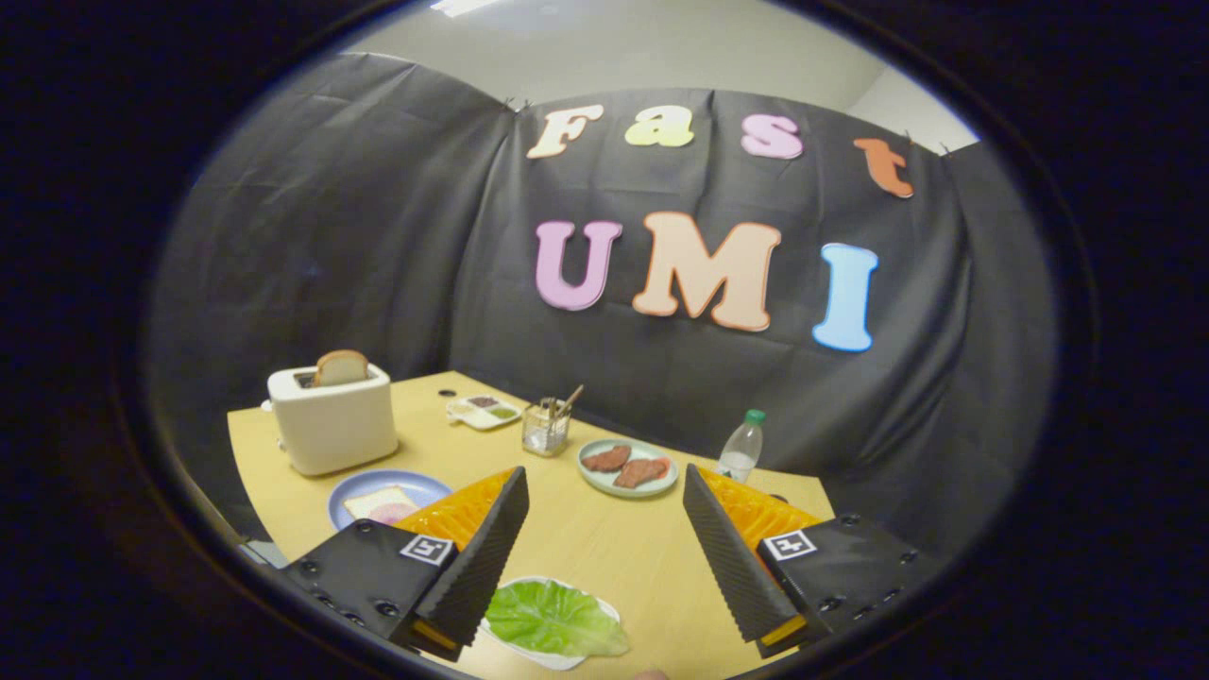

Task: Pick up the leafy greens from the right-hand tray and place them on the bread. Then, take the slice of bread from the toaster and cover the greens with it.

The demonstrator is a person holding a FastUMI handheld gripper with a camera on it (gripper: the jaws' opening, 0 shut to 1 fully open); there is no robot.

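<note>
A green lettuce leaf [553, 619] lies on a white tray [529, 654] low between my fingers, nearer the left one. My gripper [604, 496] stands open above the table, with nothing held. Past the left finger [482, 557] a blue plate [354, 493] holds a slice of bread [376, 501] with a pink slice on top. A white toaster [332, 418] stands behind that plate at the table's back left, and a slice of bread [341, 366] sticks up out of its slot.
On the yellow table [604, 548], a pale green plate [590, 477] carries two pieces of meat ahead of the fingers. A clear cup with utensils [546, 427], a small white sauce dish [482, 412] and a green-capped bottle [741, 447] stand further back.
</note>
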